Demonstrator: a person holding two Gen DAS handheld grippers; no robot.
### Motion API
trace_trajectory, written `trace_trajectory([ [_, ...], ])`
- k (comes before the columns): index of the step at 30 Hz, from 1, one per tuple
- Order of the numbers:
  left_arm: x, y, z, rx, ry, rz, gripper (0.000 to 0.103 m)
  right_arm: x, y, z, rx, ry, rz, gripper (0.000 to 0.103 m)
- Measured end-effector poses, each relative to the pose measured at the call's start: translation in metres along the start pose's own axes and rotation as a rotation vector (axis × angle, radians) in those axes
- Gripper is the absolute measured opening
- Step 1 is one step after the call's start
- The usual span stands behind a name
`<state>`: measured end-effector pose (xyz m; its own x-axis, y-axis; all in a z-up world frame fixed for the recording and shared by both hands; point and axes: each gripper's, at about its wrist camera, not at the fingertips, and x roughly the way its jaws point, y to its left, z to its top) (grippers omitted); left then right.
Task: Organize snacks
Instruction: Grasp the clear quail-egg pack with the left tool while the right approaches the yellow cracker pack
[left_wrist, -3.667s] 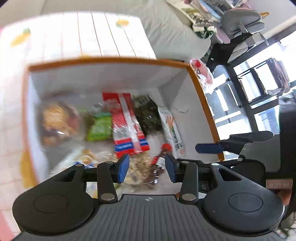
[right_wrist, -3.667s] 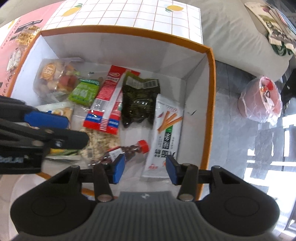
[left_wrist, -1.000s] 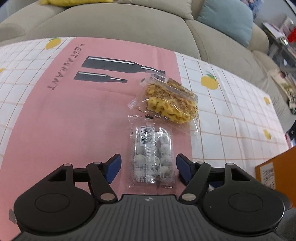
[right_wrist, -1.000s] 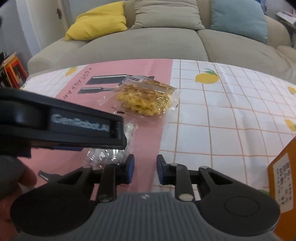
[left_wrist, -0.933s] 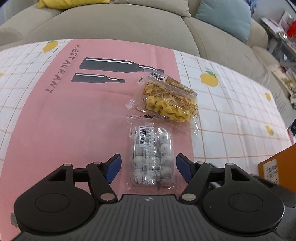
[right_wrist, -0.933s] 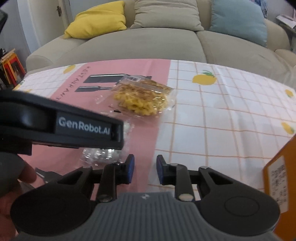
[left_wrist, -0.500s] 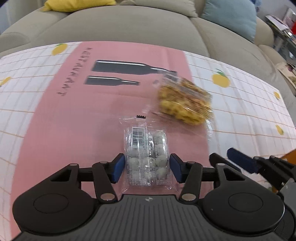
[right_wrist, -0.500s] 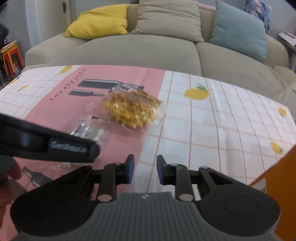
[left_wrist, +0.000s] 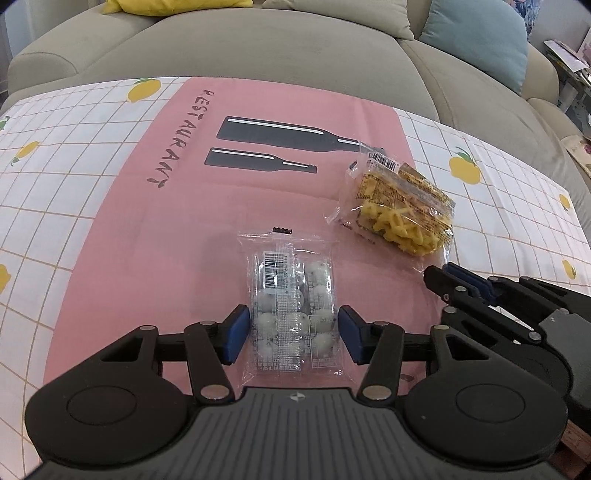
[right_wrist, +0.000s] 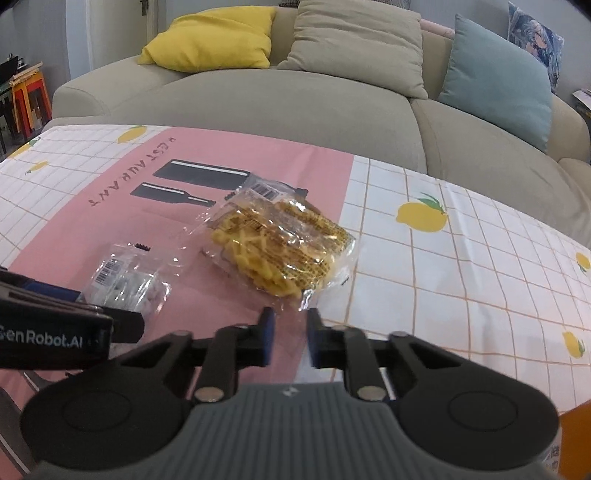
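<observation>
1. Clear plastic packet of white round sweets (left_wrist: 293, 314) lies on our pink tablecloth (left_wrist: 147, 236), squeezed between our left gripper (left_wrist: 293, 334) pads
2. Right gripper (right_wrist: 288, 338), jaws just closing, pinches the clear bag of yellow twisted crisps (right_wrist: 280, 251) by its corner

"RESTAURANT" on pink tablecloth (left_wrist: 155, 206); "GenRobot.AI" on left hand-held gripper (right_wrist: 74, 299).

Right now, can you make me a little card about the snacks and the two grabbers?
Table: pink and lemon-check cloth, sofa behind
Snacks: clear pack of white balls; yellow snack bag beside it
Left gripper: closed on the pack's sides
Right gripper: jaws just closed, shut at the bag's near corner; pinching it, cannot tell
</observation>
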<state>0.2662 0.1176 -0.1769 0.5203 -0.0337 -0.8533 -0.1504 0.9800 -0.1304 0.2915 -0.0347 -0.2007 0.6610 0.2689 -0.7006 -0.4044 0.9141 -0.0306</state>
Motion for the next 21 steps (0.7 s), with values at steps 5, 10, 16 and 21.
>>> trace_trajectory([
  [5,-0.008,-0.004,-0.012,0.015,0.017,-0.024,0.060,-0.017,0.000,-0.009,0.035,0.013,-0.004,0.000],
  [10,-0.023,-0.014,-0.038,0.029,0.051,-0.043,0.059,-0.060,0.006,-0.040,0.112,0.055,-0.056,0.000],
  [16,-0.042,-0.025,-0.074,0.047,0.082,-0.053,0.059,-0.111,0.021,-0.086,0.182,0.129,-0.082,0.000],
  [21,-0.056,-0.028,-0.092,0.067,0.098,-0.041,0.059,-0.143,0.034,-0.108,0.202,0.173,-0.008,0.006],
])
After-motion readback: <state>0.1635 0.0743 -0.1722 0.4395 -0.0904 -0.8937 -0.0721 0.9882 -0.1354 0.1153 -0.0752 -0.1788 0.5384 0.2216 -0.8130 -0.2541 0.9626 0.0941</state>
